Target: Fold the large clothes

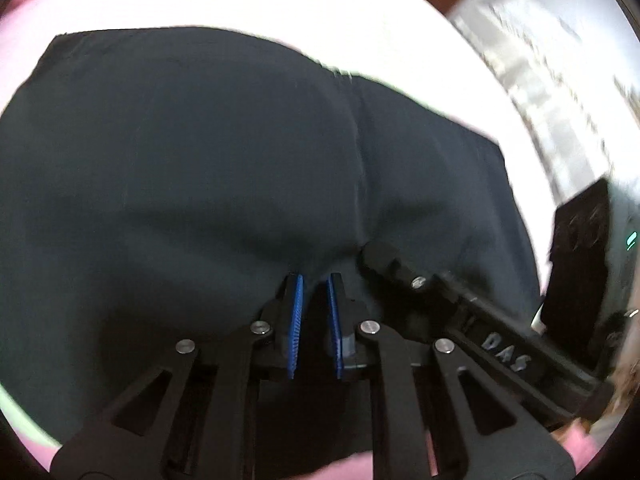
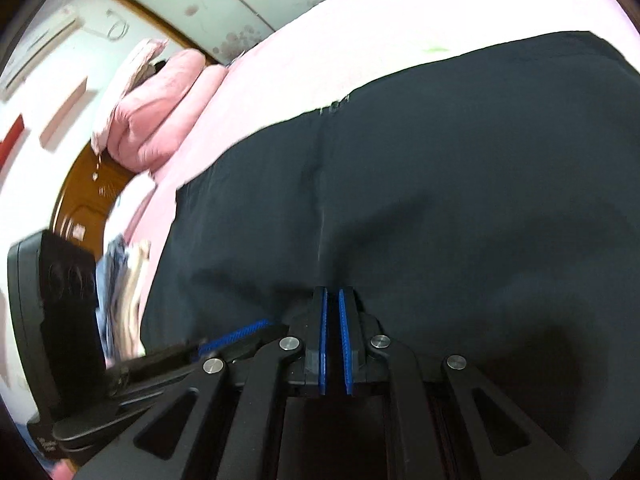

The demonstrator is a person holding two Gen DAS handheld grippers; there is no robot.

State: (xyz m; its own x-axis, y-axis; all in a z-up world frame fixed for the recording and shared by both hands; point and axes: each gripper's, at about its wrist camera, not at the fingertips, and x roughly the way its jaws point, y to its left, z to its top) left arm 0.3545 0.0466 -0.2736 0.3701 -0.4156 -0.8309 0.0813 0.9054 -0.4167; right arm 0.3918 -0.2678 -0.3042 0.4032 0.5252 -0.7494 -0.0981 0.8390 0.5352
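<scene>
A large black garment lies spread on a pink bed and fills most of both views. A seam runs down its middle toward the fingers. My left gripper is shut on a pinch of the black cloth at its near edge, blue pads close together. My right gripper is shut on the same near edge, right beside the left one. The right gripper's fingers show in the left wrist view, and the left gripper's blue pad shows in the right wrist view.
The pink bed sheet surrounds the garment. A pink folded quilt lies at the bed's far end by a wooden headboard. Other folded clothes sit at the bed's left edge.
</scene>
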